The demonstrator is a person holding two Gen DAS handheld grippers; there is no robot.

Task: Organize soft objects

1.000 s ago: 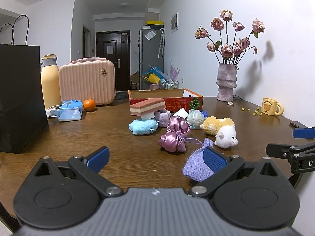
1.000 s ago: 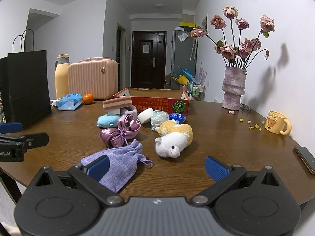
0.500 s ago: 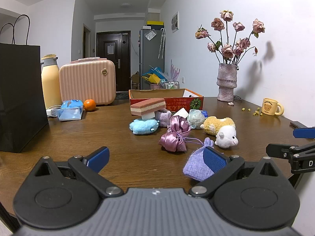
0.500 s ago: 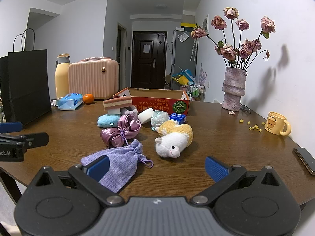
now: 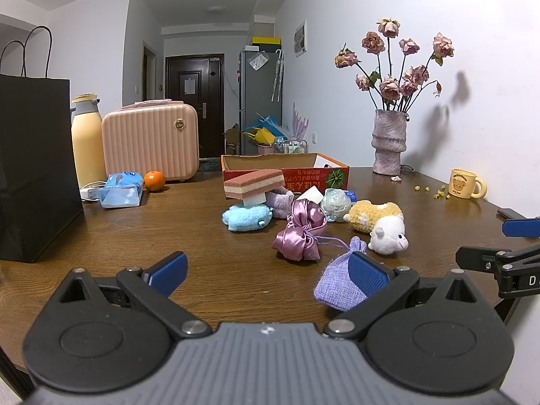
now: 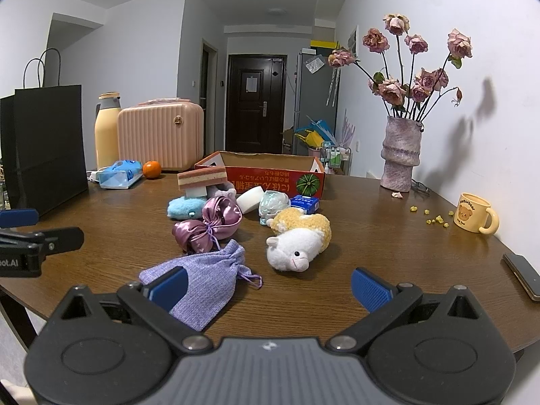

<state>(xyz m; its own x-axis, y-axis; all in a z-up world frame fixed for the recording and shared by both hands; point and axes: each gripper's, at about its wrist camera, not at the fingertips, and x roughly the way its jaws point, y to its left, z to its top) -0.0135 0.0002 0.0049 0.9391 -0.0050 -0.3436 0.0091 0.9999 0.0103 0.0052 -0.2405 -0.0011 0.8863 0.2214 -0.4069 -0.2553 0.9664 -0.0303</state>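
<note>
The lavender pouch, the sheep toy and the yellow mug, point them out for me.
lavender pouch (image 6: 202,281), right wrist view, middle of the woven body.
sheep toy (image 6: 297,244), right wrist view, white body behind the face.
yellow mug (image 6: 472,213), right wrist view, bear print on the side.

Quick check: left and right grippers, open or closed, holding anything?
Left gripper: open, holding nothing.
Right gripper: open, holding nothing; the lilac pouch lies on the table by its left finger.
</note>
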